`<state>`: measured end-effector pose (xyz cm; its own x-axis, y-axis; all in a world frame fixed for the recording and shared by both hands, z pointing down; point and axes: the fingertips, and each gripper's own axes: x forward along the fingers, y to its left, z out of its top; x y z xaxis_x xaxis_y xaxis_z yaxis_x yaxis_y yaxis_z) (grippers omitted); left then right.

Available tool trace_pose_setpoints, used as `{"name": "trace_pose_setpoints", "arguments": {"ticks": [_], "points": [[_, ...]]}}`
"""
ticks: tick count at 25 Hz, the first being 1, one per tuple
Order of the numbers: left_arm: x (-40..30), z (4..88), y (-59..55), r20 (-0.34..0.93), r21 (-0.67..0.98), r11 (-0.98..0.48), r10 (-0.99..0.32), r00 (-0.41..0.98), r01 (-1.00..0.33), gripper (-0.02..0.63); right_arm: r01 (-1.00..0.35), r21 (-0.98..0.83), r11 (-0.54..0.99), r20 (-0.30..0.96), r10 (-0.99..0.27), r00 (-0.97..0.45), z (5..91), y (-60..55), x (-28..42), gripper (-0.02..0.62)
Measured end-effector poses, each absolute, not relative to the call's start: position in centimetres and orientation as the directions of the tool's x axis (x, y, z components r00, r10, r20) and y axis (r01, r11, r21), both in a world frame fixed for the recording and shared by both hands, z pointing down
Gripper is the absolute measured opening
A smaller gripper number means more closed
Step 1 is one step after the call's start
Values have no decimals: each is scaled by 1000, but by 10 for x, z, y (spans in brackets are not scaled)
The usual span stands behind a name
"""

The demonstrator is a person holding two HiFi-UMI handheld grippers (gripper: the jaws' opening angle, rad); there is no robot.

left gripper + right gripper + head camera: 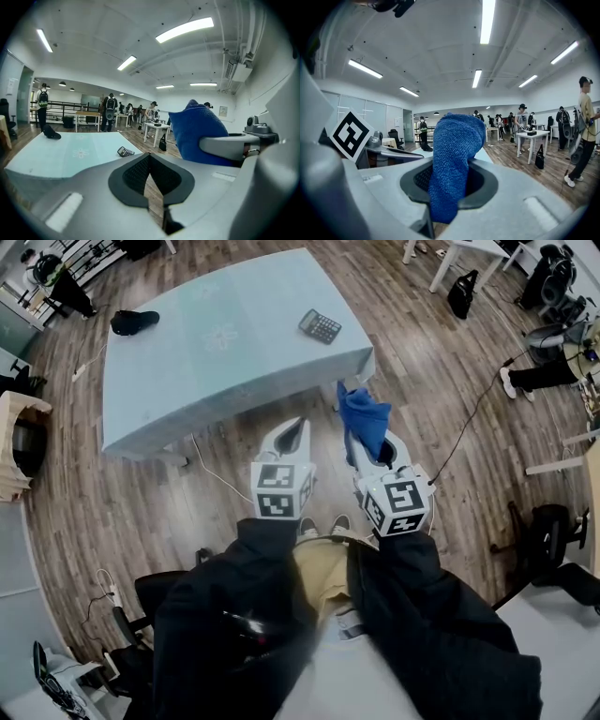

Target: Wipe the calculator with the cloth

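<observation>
Pinching a bunched, nubby blue cloth [454, 150], the right gripper [447, 183] hovers beside the closed, empty left gripper [149, 177], well apart from the dark keyed calculator [321, 326] on the pale-blue table [216, 352].

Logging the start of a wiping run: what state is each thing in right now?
left gripper: shut, nothing between its jaws.
right gripper: shut on the cloth, held short of the table.
cloth: clamped, bunched up above the jaws.
calculator: lying flat on the table near a corner, keys up, untouched.
</observation>
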<state>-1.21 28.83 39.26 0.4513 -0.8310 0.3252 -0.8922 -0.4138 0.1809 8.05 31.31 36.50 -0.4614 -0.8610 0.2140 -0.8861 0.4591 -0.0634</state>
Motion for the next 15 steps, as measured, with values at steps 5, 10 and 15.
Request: {"name": "trace_pose_setpoints", "arguments": {"ticks": [5,10,15], "points": [[-19,398,290,331,186,-420,-824,459,-888,-2,-889,-71,452,223,-862,-456,371,314,73,87],[-26,404,294,338,195,-424,-818,466,-884,-2,-892,-76,446,233,-861,-451,376,317,66,87],[-33,415,291,359,217,-418,-806,470,-882,-2,-899,-82,430,255,-863,-436,384,317,63,89]]}}
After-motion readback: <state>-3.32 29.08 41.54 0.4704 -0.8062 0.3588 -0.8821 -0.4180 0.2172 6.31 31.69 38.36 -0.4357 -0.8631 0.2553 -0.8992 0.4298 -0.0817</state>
